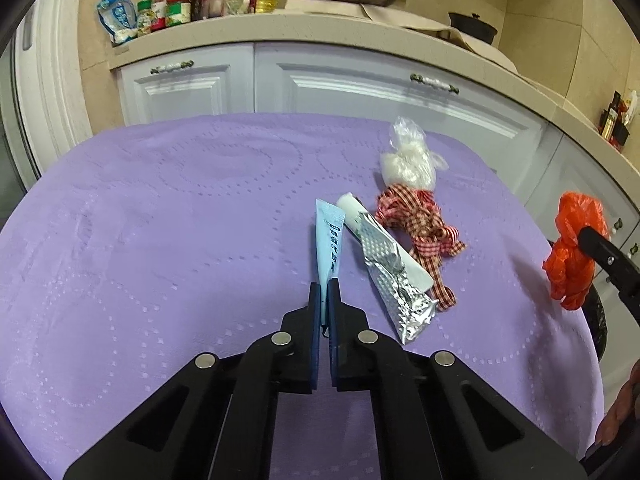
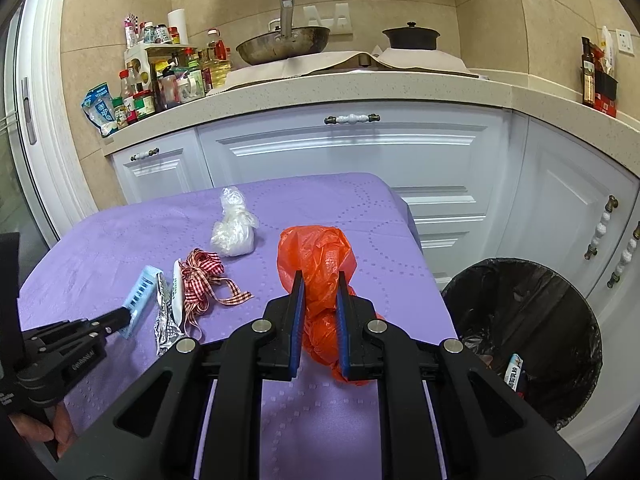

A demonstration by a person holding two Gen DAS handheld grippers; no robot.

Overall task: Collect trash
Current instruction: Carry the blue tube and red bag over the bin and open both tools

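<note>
Left wrist view looks down its own fingers: the left gripper (image 1: 324,286) reaches forward low over the purple tablecloth (image 1: 160,220), jaws closed on the near end of a pale blue sachet (image 1: 330,236) that points away from it. Just right of the sachet lies a crumpled foil wrapper (image 1: 394,284) over a white tube (image 1: 360,216), then a tangle of red gingham ribbon (image 1: 424,228), and farther back a knotted clear plastic bag (image 1: 408,160). Right wrist view shows the right gripper (image 2: 320,280) held above the table's right side, pointing forward and slightly upward, its blue-padded jaws clamped around a bunched orange plastic bag (image 2: 316,256) lifted off the cloth. To its right, beside the table, stands a bin with a black liner (image 2: 520,320), a small packet (image 2: 514,372) inside. Beyond are white cabinets (image 2: 360,152) and a counter carrying a wok (image 2: 284,44).
</note>
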